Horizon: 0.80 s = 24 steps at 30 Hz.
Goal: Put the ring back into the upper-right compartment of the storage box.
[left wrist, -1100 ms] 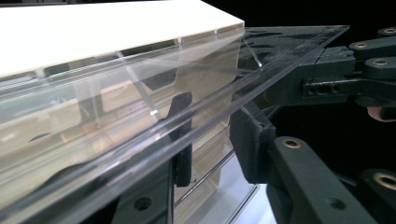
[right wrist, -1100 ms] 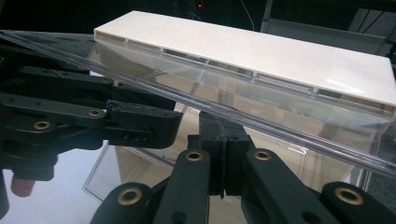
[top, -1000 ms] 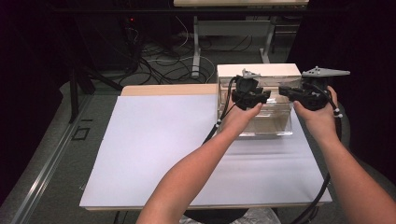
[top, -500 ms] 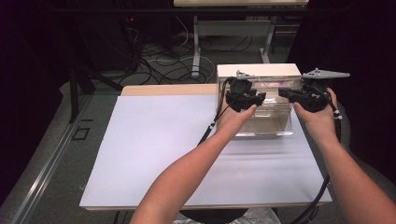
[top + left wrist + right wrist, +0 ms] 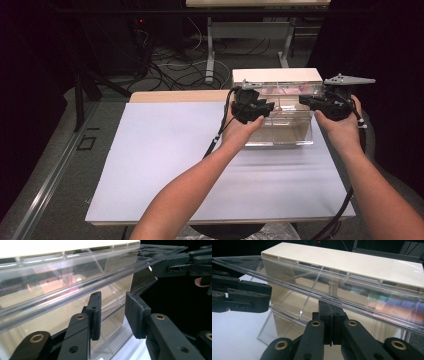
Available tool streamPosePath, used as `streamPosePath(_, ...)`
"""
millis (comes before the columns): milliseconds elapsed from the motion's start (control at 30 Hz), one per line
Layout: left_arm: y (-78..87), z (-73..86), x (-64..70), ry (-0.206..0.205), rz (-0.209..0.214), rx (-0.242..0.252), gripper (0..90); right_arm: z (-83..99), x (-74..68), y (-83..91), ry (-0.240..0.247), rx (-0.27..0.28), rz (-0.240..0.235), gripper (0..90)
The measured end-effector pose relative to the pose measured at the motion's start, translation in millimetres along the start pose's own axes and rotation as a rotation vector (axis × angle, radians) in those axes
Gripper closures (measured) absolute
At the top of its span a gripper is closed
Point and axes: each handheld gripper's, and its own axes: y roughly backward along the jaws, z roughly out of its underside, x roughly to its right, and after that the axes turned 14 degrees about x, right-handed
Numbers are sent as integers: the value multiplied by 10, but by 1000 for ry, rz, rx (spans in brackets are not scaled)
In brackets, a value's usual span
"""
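A clear plastic box point(image 5: 277, 131) with a cream back stands at the far right of the white table top point(image 5: 175, 165). Its clear lid point(image 5: 280, 90) is tilted up off the front wall. My right gripper point(image 5: 302, 99) is at the lid's right end; in the right gripper view its jaws point(image 5: 331, 307) are pressed together at the lid's front lip point(image 5: 352, 303). My left gripper point(image 5: 270, 106) is at the box's left end. Its open jaws point(image 5: 113, 312) sit just below the raised lid edge point(image 5: 75, 295), gripping nothing.
The box is divided by clear partitions point(image 5: 308, 300) and something pinkish point(image 5: 50, 282) shows through the lid. Cables point(image 5: 165, 55) and table legs point(image 5: 210, 50) lie on the floor behind. The table's right edge point(image 5: 345, 190) is close to the box.
My left gripper has slid a little to the left along the box front. The right gripper has stayed at the lid's right end.
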Motion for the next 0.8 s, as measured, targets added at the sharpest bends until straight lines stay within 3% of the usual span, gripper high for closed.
streamPosePath(300, 137, 22, -54, -16, -7, -19, 751, 14, -15, -9, 0, 3, 2, 900)
streamPosePath(533, 243, 31, -87, -3, -5, -6, 794, 12, -20, 6, -1, 0, -5, 900)
streamPosePath(800, 351, 32, -127, -16, -5, -7, 846, 42, -23, 8, -6, 6, 0, 900)
